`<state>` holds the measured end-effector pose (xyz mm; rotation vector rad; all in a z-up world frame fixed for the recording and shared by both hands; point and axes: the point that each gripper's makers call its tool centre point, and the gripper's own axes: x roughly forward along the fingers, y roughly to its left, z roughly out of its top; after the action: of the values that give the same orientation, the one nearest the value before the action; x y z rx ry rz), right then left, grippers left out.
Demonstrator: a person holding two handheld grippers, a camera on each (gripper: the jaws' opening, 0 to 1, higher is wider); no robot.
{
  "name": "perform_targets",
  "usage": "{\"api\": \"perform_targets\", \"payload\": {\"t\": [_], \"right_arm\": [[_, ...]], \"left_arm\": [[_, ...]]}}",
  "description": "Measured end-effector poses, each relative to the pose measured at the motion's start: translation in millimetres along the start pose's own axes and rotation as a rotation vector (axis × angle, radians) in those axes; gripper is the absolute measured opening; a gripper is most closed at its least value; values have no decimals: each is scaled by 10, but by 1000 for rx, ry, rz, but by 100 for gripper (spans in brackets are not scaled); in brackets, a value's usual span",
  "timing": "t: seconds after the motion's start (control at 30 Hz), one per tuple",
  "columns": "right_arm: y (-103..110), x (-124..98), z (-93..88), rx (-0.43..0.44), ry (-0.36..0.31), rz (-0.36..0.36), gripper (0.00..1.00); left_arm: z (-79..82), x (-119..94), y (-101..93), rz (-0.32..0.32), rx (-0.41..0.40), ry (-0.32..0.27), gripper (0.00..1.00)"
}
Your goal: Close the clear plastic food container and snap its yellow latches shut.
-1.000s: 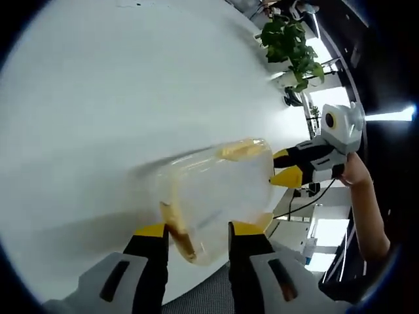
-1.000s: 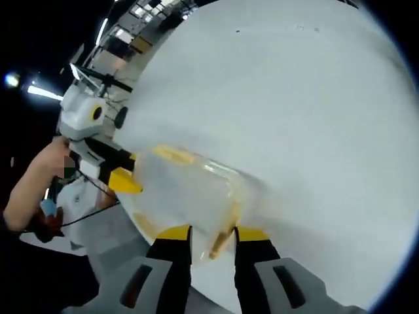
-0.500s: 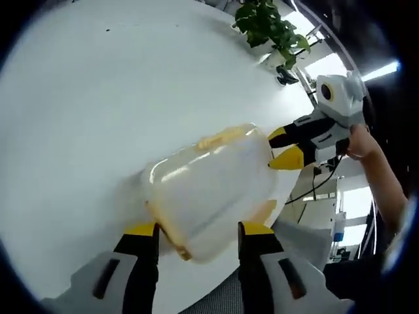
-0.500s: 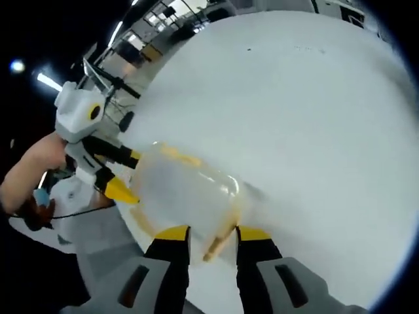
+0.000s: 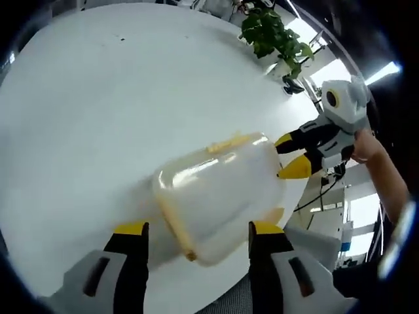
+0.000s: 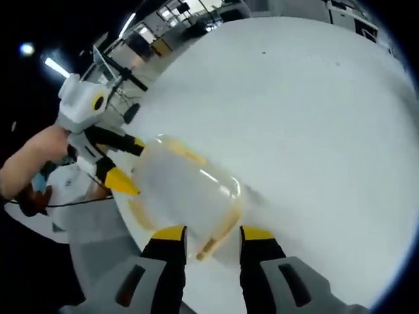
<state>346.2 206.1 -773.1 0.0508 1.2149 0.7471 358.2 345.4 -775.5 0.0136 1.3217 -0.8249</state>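
Plainly, the clear container point(image 5: 219, 196) lay near the white surface's point(image 5: 98, 111) edge, between both released tongs, left point(image 5: 196, 237) and right point(image 6: 211, 234), each spread at one end.

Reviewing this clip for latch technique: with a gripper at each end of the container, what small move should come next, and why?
Probably close the left gripper on the yellow latch between its open jaws. The clear container lies on the white table with its lid on, and the right gripper, also open, brackets the opposite latch, so the ends look lined up for snapping.
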Motion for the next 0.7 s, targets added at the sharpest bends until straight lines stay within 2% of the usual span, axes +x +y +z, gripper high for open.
{"api": "perform_targets", "payload": {"t": [0.13,0.2,0.3,0.37,0.43,0.47,0.57,0.67,0.7], "right_arm": [[68,-53,69,-59,4,3,31],[58,-91,106,-92,10,-10,31],[46,-142,209,-122,-8,-24,32],[65,-181,251,-140,-9,-25,32],[67,-204,272,-180,-2,-31,32],[78,-216,267,-225,13,-30,33],[90,-239,285,-284,16,-56,35],[173,-230,285,-337,11,-42,36],[193,-219,280,-351,16,-43,36]], "left_arm": [[119,-130,50,70,175,14,62],[175,-163,46,88,215,5,62],[183,-184,35,114,316,41,62],[204,-176,7,115,365,44,62],[192,-184,-27,110,367,60,61],[204,-189,-41,109,381,58,60],[257,-185,-72,115,499,56,59],[324,-167,-214,75,570,7,63],[325,-174,-230,75,567,4,63]]}}
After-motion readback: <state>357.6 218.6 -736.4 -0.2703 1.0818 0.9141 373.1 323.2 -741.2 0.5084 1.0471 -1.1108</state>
